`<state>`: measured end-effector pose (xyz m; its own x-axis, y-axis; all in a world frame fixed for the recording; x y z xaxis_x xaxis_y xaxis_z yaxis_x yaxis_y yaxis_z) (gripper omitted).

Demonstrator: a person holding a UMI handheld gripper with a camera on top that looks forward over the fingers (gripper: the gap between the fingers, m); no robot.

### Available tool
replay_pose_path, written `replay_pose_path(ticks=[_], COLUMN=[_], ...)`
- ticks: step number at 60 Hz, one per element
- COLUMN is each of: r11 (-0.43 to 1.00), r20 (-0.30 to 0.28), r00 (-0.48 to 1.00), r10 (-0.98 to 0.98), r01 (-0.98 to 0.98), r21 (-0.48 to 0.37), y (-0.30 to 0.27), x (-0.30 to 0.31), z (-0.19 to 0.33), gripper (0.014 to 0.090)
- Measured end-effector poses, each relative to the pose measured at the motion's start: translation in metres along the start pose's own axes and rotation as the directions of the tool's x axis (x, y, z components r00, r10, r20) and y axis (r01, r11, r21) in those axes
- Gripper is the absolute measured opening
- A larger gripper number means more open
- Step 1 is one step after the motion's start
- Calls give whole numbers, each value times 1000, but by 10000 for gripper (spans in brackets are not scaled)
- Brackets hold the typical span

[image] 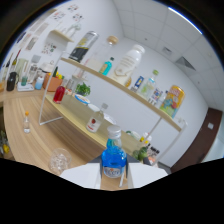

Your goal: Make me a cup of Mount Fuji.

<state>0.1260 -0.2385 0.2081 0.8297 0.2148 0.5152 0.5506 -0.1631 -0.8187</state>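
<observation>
Gripping a blue bottle (113, 159) with a pale cap, the gripper (114, 175) had both white fingers (82, 175) pressed against its sides, holding it upright and tilted with the view. Just beside it, a clear glass (59, 161) stood on the wooden counter (30, 150). Beyond, a long wall shelf (125, 90) carried assorted bottles and cartons.

Blue bottle (113, 157) blocks ahead; open counter (30, 150) beside glass (59, 161).
</observation>
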Motion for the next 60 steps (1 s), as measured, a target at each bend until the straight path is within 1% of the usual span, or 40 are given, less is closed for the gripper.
replay_pose_path(ticks=[4, 8, 10, 15, 19, 29, 32, 37, 47, 51, 60], r11=[982, 941, 921, 882, 846, 778, 758, 745, 753, 766, 756], r20=[8, -13, -17, -56, -68, -85, -95, -94, -79, -79, -91], r00=[983, 943, 924, 893, 865, 823, 811, 808, 825, 832, 823], r10=[185, 332, 382, 446, 498, 562, 577, 582, 559, 549, 561], r01=[-185, -332, -382, -449, -501, -560, -575, -576, -545, -538, -554], r21=[-26, -57, -82, -143, -183, -284, -307, -337, -370, -351, -350], y=[27, 58, 77, 122, 150, 203, 211, 225, 236, 235, 238], x=[11, 24, 28, 34, 34, 30, 28, 25, 18, 18, 18], z=[-4, -2, 2, 15, 25, 40, 38, 42, 38, 36, 30], gripper=[355, 355, 355, 354, 354, 353, 354, 353, 359, 361, 364])
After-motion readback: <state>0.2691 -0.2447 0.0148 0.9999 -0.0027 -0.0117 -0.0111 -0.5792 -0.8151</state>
